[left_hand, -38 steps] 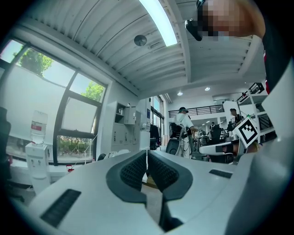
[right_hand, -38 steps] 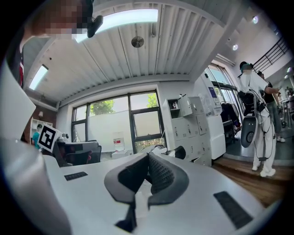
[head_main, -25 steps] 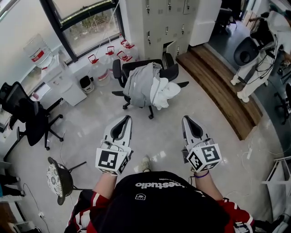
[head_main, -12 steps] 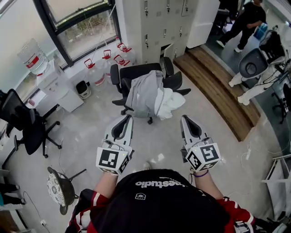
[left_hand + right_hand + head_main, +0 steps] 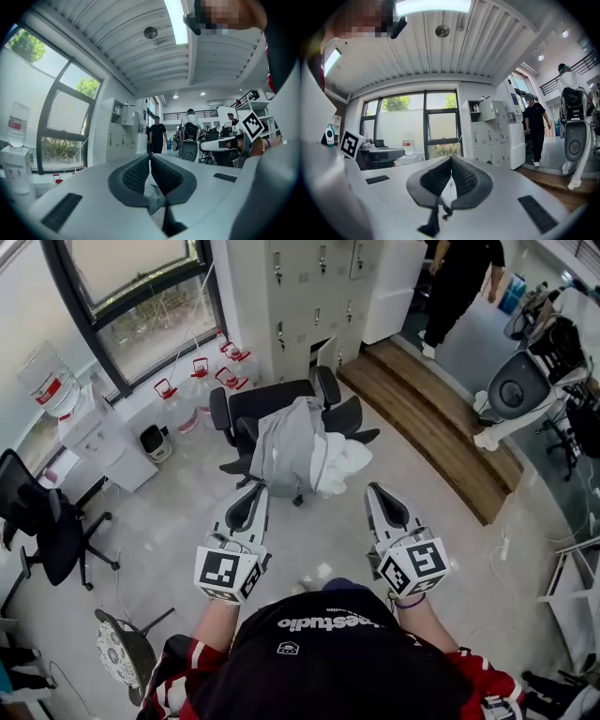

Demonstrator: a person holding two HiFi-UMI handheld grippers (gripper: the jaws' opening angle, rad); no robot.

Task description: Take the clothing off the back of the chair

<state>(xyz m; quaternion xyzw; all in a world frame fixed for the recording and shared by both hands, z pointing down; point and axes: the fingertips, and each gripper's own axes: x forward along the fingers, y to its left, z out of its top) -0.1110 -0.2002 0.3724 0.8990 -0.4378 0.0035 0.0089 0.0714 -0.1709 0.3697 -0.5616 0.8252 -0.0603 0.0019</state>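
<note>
Clothing (image 5: 292, 439): soft, crumpled grey and white fabric, draped over the back of the black chair (image 5: 267, 399) ahead of me.
My left gripper (image 5: 255, 489): curved, dark-lined jaws together, empty.
My right gripper (image 5: 374, 489): jaws likewise together, empty.

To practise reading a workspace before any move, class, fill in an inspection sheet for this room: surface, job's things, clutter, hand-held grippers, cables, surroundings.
Surface: pale glossy floor.
Job's things: grey garment and white garment draped over the black office chair back.
Clutter: red-handled water jugs under the window; black bin.
Grippers: left hand-held gripper shut, empty; right hand-held gripper shut, empty; both short of the chair.
Cables: white cord on the floor, right.
Surroundings: grey lockers, water dispenser, wooden step, person walking, second black chair.
</note>
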